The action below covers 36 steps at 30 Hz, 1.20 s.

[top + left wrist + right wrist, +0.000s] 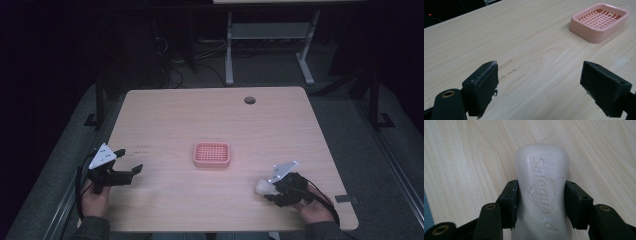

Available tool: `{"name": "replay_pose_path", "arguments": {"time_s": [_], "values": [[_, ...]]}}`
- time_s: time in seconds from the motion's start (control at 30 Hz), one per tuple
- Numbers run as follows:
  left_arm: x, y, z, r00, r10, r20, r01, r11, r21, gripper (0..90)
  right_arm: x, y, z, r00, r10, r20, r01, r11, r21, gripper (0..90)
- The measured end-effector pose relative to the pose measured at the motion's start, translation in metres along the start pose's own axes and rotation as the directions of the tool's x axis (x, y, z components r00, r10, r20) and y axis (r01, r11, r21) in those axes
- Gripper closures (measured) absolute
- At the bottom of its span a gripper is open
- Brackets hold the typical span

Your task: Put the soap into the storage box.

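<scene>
The pink soap dish (pixel 212 154) in the middle of the frame is empty. At lower right, the right gripper (pixel 268 187) is clamped on the white soap bar (pixel 541 192). At lower left, the left gripper (pixel 131 162) has its jaws wide apart.

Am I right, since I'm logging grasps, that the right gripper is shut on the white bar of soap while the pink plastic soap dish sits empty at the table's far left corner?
Not quite: the pink plastic soap dish sits empty near the table's middle, as the high view shows. The right gripper is indeed shut on the white bar of soap.
</scene>
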<state>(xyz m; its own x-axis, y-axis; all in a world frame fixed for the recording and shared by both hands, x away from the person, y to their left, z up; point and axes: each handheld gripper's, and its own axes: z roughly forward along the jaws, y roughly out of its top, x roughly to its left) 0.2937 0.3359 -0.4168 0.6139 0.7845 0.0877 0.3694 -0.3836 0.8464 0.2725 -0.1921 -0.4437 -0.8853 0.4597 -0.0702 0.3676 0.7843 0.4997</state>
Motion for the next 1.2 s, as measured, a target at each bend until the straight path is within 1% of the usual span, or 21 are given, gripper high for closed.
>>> {"name": "replay_pose_path", "arguments": {"time_s": [0.03,0.17,0.27,0.37,0.4,0.43,0.53,0.67,0.73,0.87,0.93,0.97,1.1,1.2], "values": [[0.0,0.0,0.0,1.0,0.0,0.0,0.0,1.0,0.0,14.5,0.0,0.0,0.001,1.0,0.003,-0.007,-0.003,1.0,0.008,48.1],[0.0,0.0,-0.001,1.0,0.001,-0.001,-0.001,1.0,-0.001,14.5,0.0,-0.002,0.005,1.0,0.0,-0.006,0.0,0.999,0.032,48.2],[0.0,0.0,0.0,1.0,0.001,-0.001,-0.001,1.0,-0.001,14.5,0.0,-0.002,0.005,0.9999,0.0,-0.01,0.0,1.0,0.03,48.2],[0.0,0.0,0.0,1.0,0.0,-0.001,0.0,1.0,0.001,14.5,0.002,-0.001,0.006,1.0,-0.007,-0.001,0.007,0.999,0.038,48.2],[0.0,0.0,0.0,1.0,0.001,-0.002,-0.001,1.0,0.0,14.5,0.002,-0.002,0.006,1.0,-0.002,-0.002,0.002,1.0,0.031,48.2],[0.0,0.0,0.0,1.0,0.0,-0.002,0.0,1.0,-0.001,14.5,0.002,-0.002,0.005,1.0,-0.01,0.0,0.01,1.0,0.028,48.2],[0.0,0.0,-0.001,1.0,-0.001,-0.003,0.001,1.0,0.0,14.5,0.002,-0.003,0.005,1.0,-0.009,-0.003,0.009,1.0,0.026,48.2],[0.001,-0.001,-0.001,1.0,-0.007,-0.006,0.007,1.0,-0.006,14.5,0.005,-0.001,0.004,0.9998,-0.018,0.007,0.018,0.999,0.037,48.3],[0.002,-0.001,-0.002,1.0,-0.007,-0.007,0.007,1.0,-0.005,14.5,0.006,0.0,0.003,0.9998,-0.019,0.003,0.019,0.999,0.029,48.3],[0.001,-0.001,-0.002,0.9999,-0.009,-0.007,0.009,0.9999,-0.006,14.5,0.006,0.004,-0.004,0.9994,-0.026,0.021,0.026,1.0,0.01,48.3],[0.001,-0.001,-0.003,1.0,-0.007,-0.007,0.007,1.0,-0.004,14.5,0.006,0.005,-0.006,0.9995,-0.029,0.016,0.029,1.0,0.007,48.3],[0.001,-0.001,-0.002,1.0,-0.007,-0.007,0.007,1.0,-0.003,14.5,0.005,0.006,-0.011,0.9992,-0.034,0.024,0.034,0.999,0.002,48.3],[0.001,-0.001,-0.002,1.0,-0.008,-0.006,0.008,1.0,-0.001,14.5,0.002,0.01,-0.014,0.9989,-0.042,0.02,0.042,0.999,0.008,48.3],[0.001,-0.001,-0.002,1.0,-0.008,-0.006,0.008,1.0,0.0,14.5,-0.002,0.013,-0.014,0.999,-0.044,0.011,0.044,0.999,0.001,48.2]]}}
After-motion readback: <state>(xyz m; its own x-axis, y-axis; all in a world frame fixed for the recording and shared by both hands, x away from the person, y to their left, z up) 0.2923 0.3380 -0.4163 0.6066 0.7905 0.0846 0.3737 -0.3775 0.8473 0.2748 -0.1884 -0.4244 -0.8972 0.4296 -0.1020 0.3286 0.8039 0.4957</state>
